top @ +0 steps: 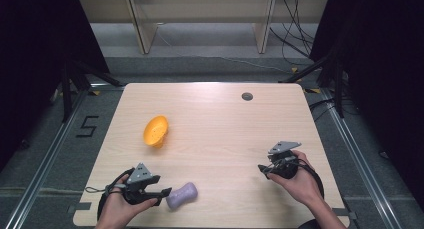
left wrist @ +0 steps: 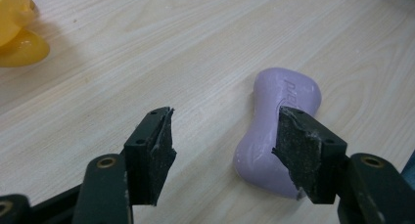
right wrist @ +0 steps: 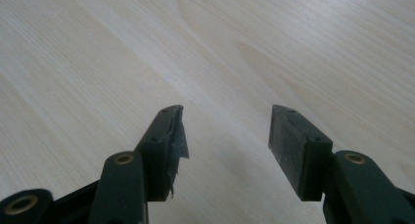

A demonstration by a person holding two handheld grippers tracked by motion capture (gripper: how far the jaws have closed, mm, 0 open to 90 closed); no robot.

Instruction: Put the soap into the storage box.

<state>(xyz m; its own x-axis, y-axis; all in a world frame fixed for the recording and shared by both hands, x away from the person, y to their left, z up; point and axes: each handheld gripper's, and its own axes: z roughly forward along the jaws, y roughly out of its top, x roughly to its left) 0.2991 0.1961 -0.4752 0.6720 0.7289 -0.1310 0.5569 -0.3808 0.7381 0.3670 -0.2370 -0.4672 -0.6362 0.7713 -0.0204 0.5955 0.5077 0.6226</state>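
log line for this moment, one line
left gripper: open, beside purple soap | right gripper: open, over bare table | yellow dish: untouched

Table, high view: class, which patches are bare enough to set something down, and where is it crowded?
Bare: the far strip around the grommet, and the middle between the yellow dish and the right gripper. Crowded: the near left, where the left gripper meets the soap.

soap point(top: 181, 195) near table point(top: 215, 114) front edge | bowl point(top: 155, 131) behind it, farther left
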